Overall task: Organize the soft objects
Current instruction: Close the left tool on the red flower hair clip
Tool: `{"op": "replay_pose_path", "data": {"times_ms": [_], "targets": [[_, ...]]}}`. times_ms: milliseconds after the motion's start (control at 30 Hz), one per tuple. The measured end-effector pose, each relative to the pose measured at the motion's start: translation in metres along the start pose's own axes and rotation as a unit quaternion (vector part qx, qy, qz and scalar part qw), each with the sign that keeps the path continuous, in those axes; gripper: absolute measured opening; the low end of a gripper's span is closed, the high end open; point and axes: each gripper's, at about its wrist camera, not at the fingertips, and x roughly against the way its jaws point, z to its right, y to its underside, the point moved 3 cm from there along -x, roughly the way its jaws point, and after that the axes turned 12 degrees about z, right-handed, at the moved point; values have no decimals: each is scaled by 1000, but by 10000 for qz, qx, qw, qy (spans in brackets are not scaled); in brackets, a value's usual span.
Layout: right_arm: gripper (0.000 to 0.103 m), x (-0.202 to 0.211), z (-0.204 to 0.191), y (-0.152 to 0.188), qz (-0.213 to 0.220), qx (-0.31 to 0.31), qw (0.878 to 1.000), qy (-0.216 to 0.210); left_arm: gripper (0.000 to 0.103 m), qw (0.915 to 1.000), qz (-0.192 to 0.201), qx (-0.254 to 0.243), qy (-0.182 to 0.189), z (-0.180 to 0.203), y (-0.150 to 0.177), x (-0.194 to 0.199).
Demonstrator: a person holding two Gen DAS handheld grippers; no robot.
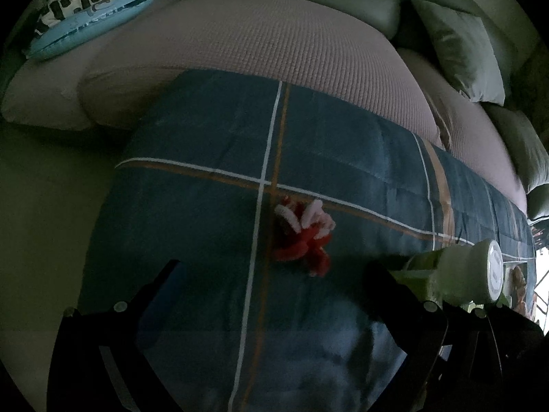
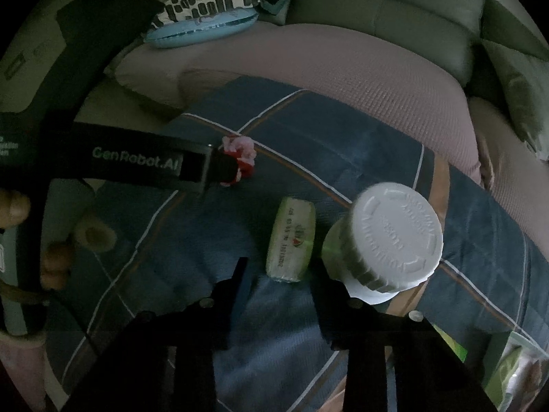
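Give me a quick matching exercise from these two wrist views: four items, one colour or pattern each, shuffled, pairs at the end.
Items:
1. pipe-cleaner toy
2. jar lid
3. quilt
4. top cushion

Colours:
A. white with black blocks
B. dark blue with white and orange lines
C. red and pink-white
D. plain white

Pairs: 1-C, 2-D, 3-B, 4-A

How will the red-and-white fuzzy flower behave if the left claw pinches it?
The fuzzy flower looks made of twisted pipe-cleaner loops, so it probably squashes and bends rather than breaks. It seems light, likely sliding on the quilt if nudged. Its uneven loops make rolling unlikely. The left claw is open just short of it.
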Motion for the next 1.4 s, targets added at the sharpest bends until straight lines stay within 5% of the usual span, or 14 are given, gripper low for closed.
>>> {"op": "replay_pose_path", "data": {"times_ms": [300, 367, 433, 533, 833, 1400], "targets": [[24, 1, 6, 2, 54, -38, 10000, -2, 99, 10000, 13, 4, -75, 9, -7, -9], [23, 1, 5, 3, 58, -24, 10000, -1, 75, 9999, -12, 40, -120, 9, -10, -14], [23, 2, 4, 4, 56, -24, 10000, 2, 63, 9998, -99, 145, -98, 8, -11, -19], [23, 3, 4, 4, 52, -7, 10000, 23, 61, 9997, -105, 172, -134, 8, -11, -24], [23, 3, 3, 4, 47, -37, 10000, 11, 32, 9998, -80, 163, -10, 13, -10, -26], [22, 16, 10, 6, 120, -210, 9996, -162, 27, 9991, -28, 405, 108, 13, -2, -12]]}}
